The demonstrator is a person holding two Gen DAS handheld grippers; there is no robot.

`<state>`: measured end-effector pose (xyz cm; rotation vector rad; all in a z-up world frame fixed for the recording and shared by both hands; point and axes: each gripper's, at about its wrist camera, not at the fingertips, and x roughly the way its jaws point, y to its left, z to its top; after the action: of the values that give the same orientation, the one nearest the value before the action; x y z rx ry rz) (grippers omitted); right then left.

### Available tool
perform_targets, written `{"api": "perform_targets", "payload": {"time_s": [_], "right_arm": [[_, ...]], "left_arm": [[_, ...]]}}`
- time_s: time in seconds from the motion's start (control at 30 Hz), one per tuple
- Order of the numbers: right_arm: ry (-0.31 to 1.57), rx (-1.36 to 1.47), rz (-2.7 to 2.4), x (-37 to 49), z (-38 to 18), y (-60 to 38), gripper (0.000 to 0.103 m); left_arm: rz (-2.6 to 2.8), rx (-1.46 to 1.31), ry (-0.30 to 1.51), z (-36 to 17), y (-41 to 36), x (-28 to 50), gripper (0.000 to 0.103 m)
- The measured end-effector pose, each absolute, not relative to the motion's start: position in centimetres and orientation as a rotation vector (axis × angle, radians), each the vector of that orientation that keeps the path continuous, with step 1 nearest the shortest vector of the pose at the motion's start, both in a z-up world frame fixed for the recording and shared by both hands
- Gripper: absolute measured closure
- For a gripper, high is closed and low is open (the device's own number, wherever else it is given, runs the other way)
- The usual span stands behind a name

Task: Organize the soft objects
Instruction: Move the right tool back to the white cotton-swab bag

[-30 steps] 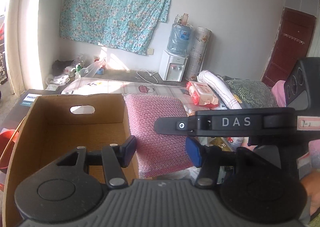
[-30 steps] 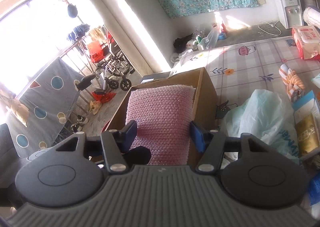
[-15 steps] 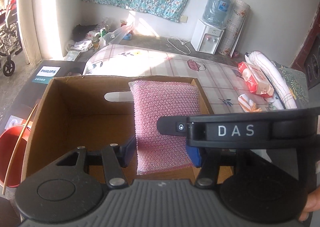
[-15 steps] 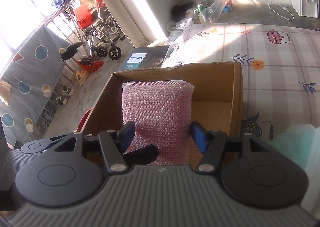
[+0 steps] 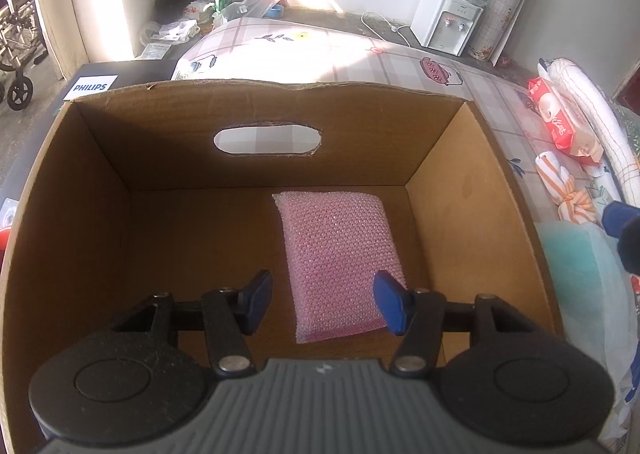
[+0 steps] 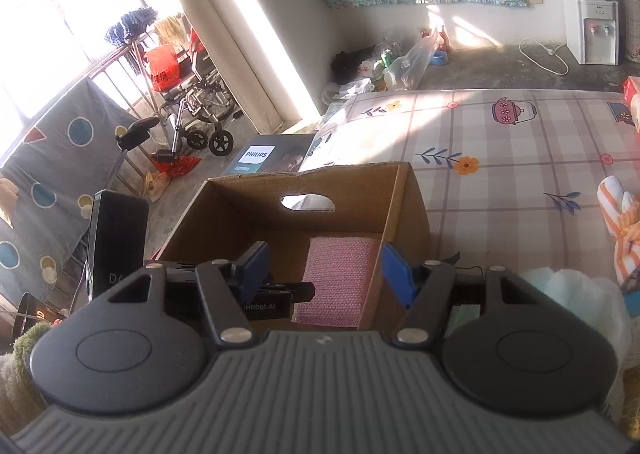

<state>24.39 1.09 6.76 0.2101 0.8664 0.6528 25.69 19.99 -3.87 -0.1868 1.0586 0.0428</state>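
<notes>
— Both tongs, left (image 5: 322, 304) and right (image 6: 326, 274), gape wide, holding nothing?
— Yes. One pink scrubbing pad (image 5: 338, 262) lies flat on the cardboard box (image 5: 476, 190) floor, right of centre, beneath them; knobbly, glittery weave.

Left gripper (image 5: 322, 304) and right gripper (image 6: 326, 274) both hover with jaws spread wide, holding nothing.
</notes>
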Motion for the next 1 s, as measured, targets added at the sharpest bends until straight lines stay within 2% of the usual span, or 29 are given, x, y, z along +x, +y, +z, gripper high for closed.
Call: {"api": "perform_targets", "payload": {"time_s": [0.27, 0.53, 0.7, 0.73, 0.9, 1.0], "right_arm": [[0.869, 0.310, 0.612, 21.6, 5.8, -4.3, 0.041], [0.884, 0.403, 0.524, 19.2, 3.4, -8.2, 0.041], [0.887, 0.428, 0.465, 17.9, 2.6, -10.5, 0.041], [0.882, 0.430, 0.455, 17.6, 2.6, -10.9, 0.041], [0.854, 0.456, 0.382, 15.7, 2.4, -13.9, 0.041], [0.844, 0.478, 0.348, 14.6, 2.1, -15.7, 0.039]], "left_arm": [[0.093, -0.307, 1.201, -6.8, 20.8, 28.9, 0.051], [0.085, -0.428, 1.177, -7.3, 20.2, 30.5, 0.052], [0.077, -0.347, 1.133, -6.8, 18.5, 30.5, 0.051], [0.079, -0.330, 1.127, -6.7, 18.3, 30.4, 0.049], [0.109, -0.280, 1.087, -5.1, 17.6, 29.4, 0.022], [0.127, -0.250, 1.055, -3.7, 17.2, 28.6, 0.014]]}}
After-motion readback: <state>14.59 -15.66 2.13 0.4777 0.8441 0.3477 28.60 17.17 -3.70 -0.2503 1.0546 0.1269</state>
